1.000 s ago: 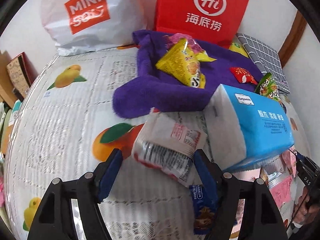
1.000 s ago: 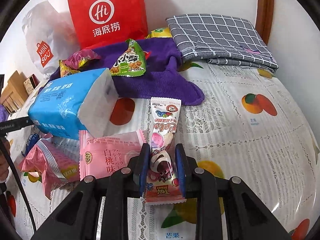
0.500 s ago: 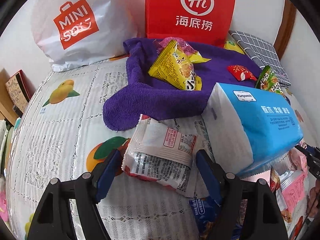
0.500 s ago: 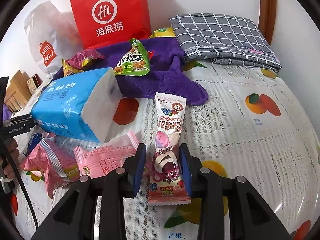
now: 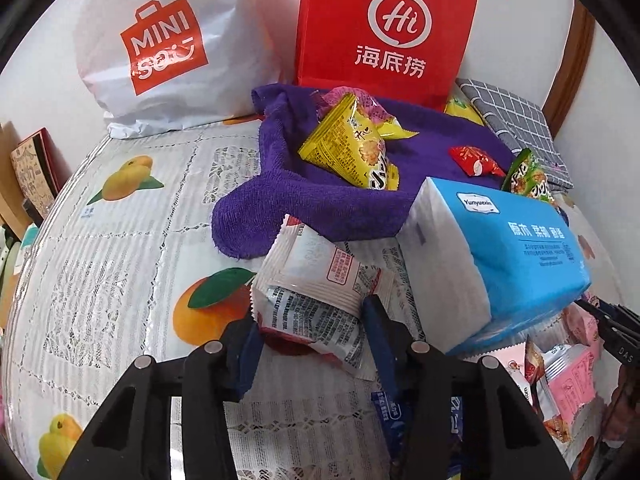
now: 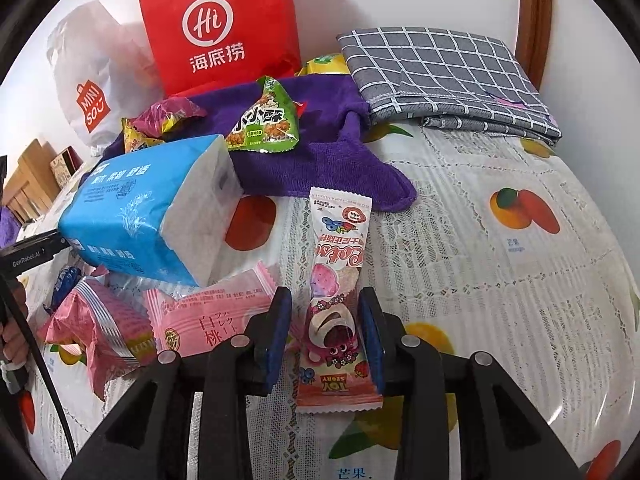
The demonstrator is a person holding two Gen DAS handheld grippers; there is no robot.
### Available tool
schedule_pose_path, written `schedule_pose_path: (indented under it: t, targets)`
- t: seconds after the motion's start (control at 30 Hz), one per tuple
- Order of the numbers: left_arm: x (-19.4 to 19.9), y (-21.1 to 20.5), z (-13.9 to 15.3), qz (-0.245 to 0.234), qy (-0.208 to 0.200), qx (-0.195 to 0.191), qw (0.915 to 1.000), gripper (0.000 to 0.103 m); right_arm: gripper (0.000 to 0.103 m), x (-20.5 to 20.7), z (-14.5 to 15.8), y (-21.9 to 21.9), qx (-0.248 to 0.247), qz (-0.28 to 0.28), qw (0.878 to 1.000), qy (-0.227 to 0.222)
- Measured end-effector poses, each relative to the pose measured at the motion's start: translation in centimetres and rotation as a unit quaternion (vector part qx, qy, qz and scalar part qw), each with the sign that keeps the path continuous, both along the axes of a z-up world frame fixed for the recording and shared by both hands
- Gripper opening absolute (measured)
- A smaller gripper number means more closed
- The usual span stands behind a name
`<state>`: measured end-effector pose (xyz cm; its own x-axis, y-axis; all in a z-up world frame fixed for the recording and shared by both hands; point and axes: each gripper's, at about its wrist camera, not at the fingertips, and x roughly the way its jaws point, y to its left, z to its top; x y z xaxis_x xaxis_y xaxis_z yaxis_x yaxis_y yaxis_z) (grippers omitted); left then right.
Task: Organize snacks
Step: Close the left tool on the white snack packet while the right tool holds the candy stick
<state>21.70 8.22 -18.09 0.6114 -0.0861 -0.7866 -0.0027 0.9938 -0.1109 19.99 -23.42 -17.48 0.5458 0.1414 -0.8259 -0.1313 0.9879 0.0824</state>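
Fruit-printed lace cloth covers the table [image 6: 500, 280], and against the wall at its far edge stand a red paper bag [image 5: 384, 28] and a white shopping bag [image 5: 160, 52], with a folded grey checked cloth [image 6: 448, 80] at the far right corner.

Your left gripper [image 5: 310, 338] has its jaws apart around the near end of a white snack packet [image 5: 316, 280], blue pads flanking it; whether they touch the wrapper yet you cannot tell from this view. That packet lies just in front of the purple towel [image 5: 320, 200], where a yellow snack bag [image 5: 348, 148] and a small red packet [image 5: 474, 160] already rest.

Your right gripper [image 6: 326, 330] also stands apart, straddling the pink strawberry bar [image 6: 338, 292], which lies flat on the table with a visible gap on either side. A green snack bag [image 6: 264, 124] sits on the towel beyond it.

Watch the blue tissue pack [image 5: 496, 256]. It lies just beside the white packet and leans over a pink wafer packet [image 6: 208, 316] and other wrappers near the front edge, so a wide swing from either side could knock it and scatter them.

Both wrappers look slick and air-filled. A pinch on only the crimped end may let the packet slip or fold, so take a fuller bite of each. Lift the white packet clear of the towel's edge, or it may drag the fabric and tip the snacks on it.
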Motion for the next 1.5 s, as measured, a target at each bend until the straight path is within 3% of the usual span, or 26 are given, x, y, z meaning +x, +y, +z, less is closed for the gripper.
schedule_pose_path:
  t: [0.07, 0.2, 0.37, 0.47, 0.77, 0.9, 1.03, 1.07, 1.2, 1.5]
  targets:
    - [-0.1, 0.1, 0.0, 0.003, -0.001, -0.005, 1.0000, 0.044, 0.025, 0.0, 0.0, -0.1, -0.006, -0.011, 1.000, 0.000]
    - [-0.2, 0.1, 0.2, 0.002, -0.004, -0.013, 0.9999, 0.042, 0.023, 0.1, 0.1, -0.4, 0.006, -0.015, 1.000, -0.001]
    - [-0.7, 0.1, 1.0, -0.001, -0.016, -0.023, 0.9996, 0.040, 0.023, -0.5, 0.8, -0.5, -0.014, -0.033, 0.999, -0.023]
    - [-0.7, 0.2, 1.4, 0.000, -0.023, -0.029, 0.9993, 0.040, 0.023, -1.5, 2.1, -0.5, -0.048, -0.067, 0.995, -0.049]
    - [-1.0, 0.7, 1.8, 0.009, -0.031, -0.041, 0.9986, 0.038, 0.023, -4.5, 6.2, -1.1, -0.036, -0.113, 0.990, -0.076]
    - [-1.1, 0.6, 2.0, 0.011, -0.039, -0.028, 0.9988, 0.038, 0.023, -5.7, 8.1, -1.4, -0.015, -0.134, 0.987, -0.089]
    - [-1.5, 0.6, 2.7, 0.012, -0.049, -0.027, 0.9984, 0.037, 0.023, -6.6, 9.7, -0.8, -0.017, -0.133, 0.986, -0.101]
    - [-1.6, 0.6, 2.8, 0.012, -0.051, -0.027, 0.9982, 0.027, 0.023, -6.8, 10.0, -0.6, -0.020, -0.131, 0.986, -0.102]
    - [-1.9, 0.3, 3.2, 0.002, -0.057, -0.025, 0.9981, 0.020, 0.023, -7.5, 11.0, 0.0, -0.003, -0.122, 0.985, -0.120]
    - [-1.6, 1.4, 1.7, 0.017, -0.027, -0.047, 0.9984, 0.020, 0.023, -8.1, 12.1, 1.0, 0.018, -0.097, 0.985, -0.141]
